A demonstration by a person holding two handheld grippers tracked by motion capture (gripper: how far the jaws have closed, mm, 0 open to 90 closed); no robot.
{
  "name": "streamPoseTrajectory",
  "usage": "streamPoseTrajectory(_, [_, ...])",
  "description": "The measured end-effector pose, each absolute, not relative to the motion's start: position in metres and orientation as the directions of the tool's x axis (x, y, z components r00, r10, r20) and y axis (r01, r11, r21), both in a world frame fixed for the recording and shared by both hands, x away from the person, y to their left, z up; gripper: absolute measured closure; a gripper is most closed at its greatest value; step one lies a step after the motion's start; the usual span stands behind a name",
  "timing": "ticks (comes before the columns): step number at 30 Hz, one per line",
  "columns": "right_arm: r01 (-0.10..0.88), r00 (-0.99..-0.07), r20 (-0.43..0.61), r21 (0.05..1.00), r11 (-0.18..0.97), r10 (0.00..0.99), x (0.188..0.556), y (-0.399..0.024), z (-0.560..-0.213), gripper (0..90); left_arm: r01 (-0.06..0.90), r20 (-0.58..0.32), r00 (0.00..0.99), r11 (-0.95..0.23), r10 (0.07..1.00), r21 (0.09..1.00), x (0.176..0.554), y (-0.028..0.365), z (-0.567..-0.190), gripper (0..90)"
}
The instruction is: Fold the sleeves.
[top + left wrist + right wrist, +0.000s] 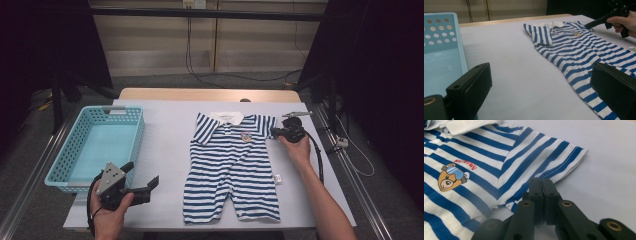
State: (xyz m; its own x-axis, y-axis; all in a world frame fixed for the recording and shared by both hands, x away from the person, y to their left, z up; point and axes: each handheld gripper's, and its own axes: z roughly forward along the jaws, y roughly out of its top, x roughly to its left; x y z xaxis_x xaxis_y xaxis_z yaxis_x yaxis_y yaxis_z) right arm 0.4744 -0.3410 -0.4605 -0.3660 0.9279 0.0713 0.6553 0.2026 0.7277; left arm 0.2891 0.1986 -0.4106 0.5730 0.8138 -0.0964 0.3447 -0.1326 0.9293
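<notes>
Flat on the white table (165,150): a blue-and-white romper (232,165), right of centre. Lies front up, collar (227,117) toward the far edge, legs toward the near edge, both short sleeves spread out. Carries a bear badge (450,177) on the chest and a small white tag (278,178) at the side seam, on the right in the high view.

At the right-hand sleeve: the right gripper (273,132), held low and about level in the right hand (298,150), pointing in at the cloth. Jaws pressed together with no gap, as seen up close in the right gripper view (541,181). Tips right at the sleeve's lower hem, over the stripes; cannot tell whether any cloth is nipped between them. Sleeve flat on the table, not lifted.

Near the front left corner of the table: the left gripper (141,174), in the left hand (110,215), well apart from the romper. Jaws spread wide, nothing between them but bare table, plain in the left gripper view (540,75). Points across the table toward the romper (574,55).

Left of the romper, on the left part of the table: a teal basket (137,130), just beside the left gripper.
</notes>
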Motion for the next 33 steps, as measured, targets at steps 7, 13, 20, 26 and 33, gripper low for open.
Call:
streamPoseTrajectory(7, [0.625, -0.349, 0.058, 0.758, 0.186, 0.935, 0.473, -0.339, -0.455, 89.2, 0.345, -0.093, 0.571, -0.135, 0.816, 0.929, 0.290, 0.200, -0.410, 4.1])
streamPoseTrajectory(13, [0.595, -0.363, 0.045, 0.780, 0.195, 0.931, 0.469, -0.334, -0.448, 89.1, 0.348, -0.097, 0.568, -0.131, 0.817, 0.928, 0.289, 0.200, -0.410, 4.1])
streamPoseTrajectory(20, [0.571, -0.394, 0.052, 0.796, 0.200, 0.918, 0.468, -0.326, -0.446, 88.8, 0.347, -0.098, 0.569, -0.131, 0.817, 0.929, 0.290, 0.200, -0.410, 4.1])
streamPoseTrajectory(26, [0.561, -0.417, 0.070, 0.804, 0.196, 0.906, 0.466, -0.318, -0.444, 88.6, 0.353, -0.099, 0.566, -0.132, 0.818, 0.926, 0.289, 0.201, -0.410, 4.1])
streamPoseTrajectory(33, [0.561, -0.449, 0.079, 0.801, 0.211, 0.890, 0.467, -0.308, -0.445, 88.3, 0.348, -0.093, 0.568, -0.136, 0.818, 0.927, 0.290, 0.202, -0.410, 4.1])
